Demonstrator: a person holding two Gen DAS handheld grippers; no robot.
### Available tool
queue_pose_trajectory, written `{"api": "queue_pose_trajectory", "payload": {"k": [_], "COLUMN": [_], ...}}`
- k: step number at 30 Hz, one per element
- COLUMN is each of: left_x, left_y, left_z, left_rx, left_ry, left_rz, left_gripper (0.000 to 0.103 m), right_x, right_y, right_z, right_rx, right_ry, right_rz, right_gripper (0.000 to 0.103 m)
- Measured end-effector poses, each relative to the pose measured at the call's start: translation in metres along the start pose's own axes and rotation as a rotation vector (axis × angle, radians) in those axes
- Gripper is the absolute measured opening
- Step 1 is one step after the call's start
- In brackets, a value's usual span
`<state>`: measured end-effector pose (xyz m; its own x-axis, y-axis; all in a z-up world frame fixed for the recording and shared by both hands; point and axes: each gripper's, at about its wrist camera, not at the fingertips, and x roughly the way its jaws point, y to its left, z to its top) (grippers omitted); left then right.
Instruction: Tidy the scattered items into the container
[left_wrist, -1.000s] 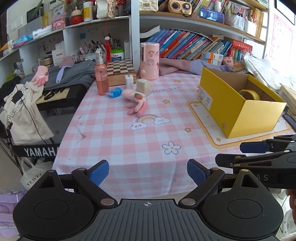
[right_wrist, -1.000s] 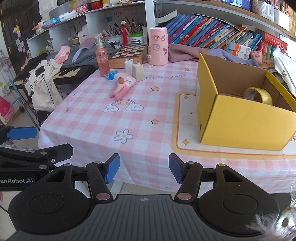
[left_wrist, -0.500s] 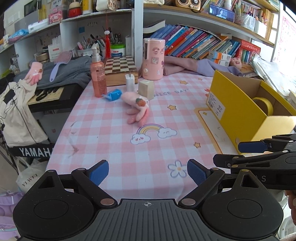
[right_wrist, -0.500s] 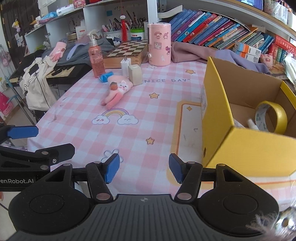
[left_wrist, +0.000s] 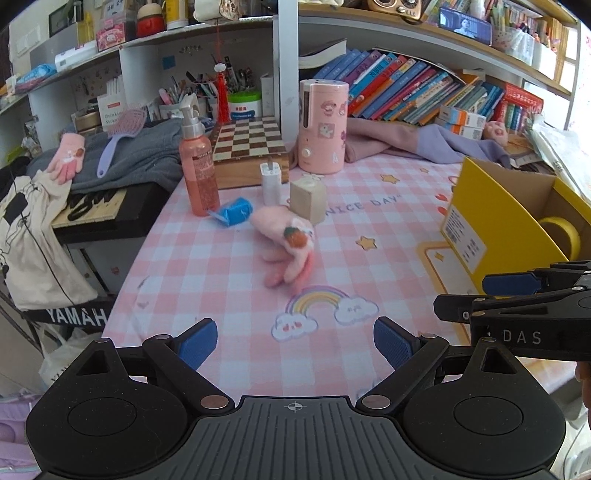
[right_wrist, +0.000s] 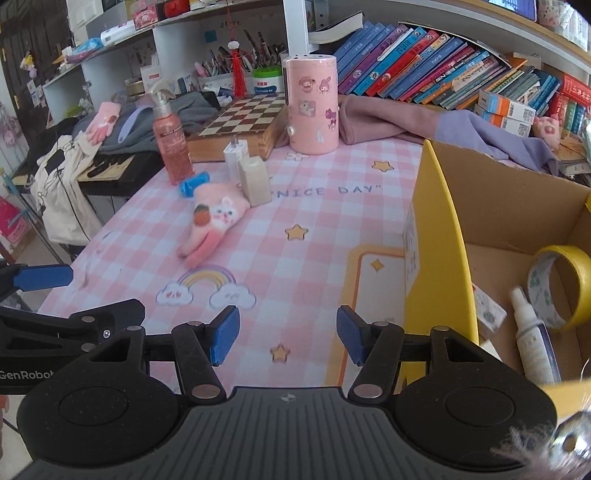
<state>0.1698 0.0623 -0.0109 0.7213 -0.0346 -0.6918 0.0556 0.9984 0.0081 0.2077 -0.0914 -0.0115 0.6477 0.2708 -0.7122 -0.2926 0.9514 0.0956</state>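
Right now both tongs hang over the near edge of the pink checked tablecloth (left_wrist: 229, 273), and both are wide open with nothing in them. The left gripper (left_wrist: 294, 341) has its blue pads spread apart above the rainbow picture (left_wrist: 320, 300). The right gripper (right_wrist: 287, 339) is open too, just left of the yellow box (right_wrist: 439, 236).

The yellow box is the landmark. It stands open on the right side of the cloth. Inside it lie a yellow tape roll (right_wrist: 559, 286), a small white spray bottle (right_wrist: 533, 339) and a little white carton (right_wrist: 487, 308) against the near wall.

Well to the left of the box lies a pink glove (right_wrist: 214, 221) with a bunny face and a strawberry on it. Just behind the glove, farther from the box, is a small blue thing (right_wrist: 192, 186). A cream block (right_wrist: 255, 181) touches the glove on the side nearer the box, and a white plug (right_wrist: 235, 157) stands just behind the block. A pink pump bottle (right_wrist: 171, 146) stands upright farthest left of the box. A tall pink tube with stickers (right_wrist: 313, 107) stands behind them all, beside a wooden chessboard (right_wrist: 240, 118).
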Motion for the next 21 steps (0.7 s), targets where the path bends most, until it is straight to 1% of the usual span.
{"api": "queue_pose_trajectory", "payload": {"k": [7,11,16,21], "left_x": [0.02,0.033,0.052,0.081], "left_y": [0.001,0.006,0.012,0.012], "left_z": [0.019,0.028,0.039,0.045], "left_rx": [-0.007,-0.031,-0.044,-0.03], "left_ry": [-0.014,-0.015,-0.006,0.015], "left_rz": [0.033,0.044,0.045,0.056], "left_gripper": [0.093,0.093,0.093,0.093], "right_x": [0.019,0.031,0.048,0.071], "right_y": [-0.004,-0.005,-0.008,-0.002], "right_z": [0.026,0.042,0.066,0.095], "right_rx": [-0.005,-0.006,-0.003,-0.041], "right_ry": [-0.012,-0.018,-0.031,-0.024], "right_rz": [0.032,0.033,0.056,0.082], "right_gripper": [0.056,0.056,0.057,0.057]}}
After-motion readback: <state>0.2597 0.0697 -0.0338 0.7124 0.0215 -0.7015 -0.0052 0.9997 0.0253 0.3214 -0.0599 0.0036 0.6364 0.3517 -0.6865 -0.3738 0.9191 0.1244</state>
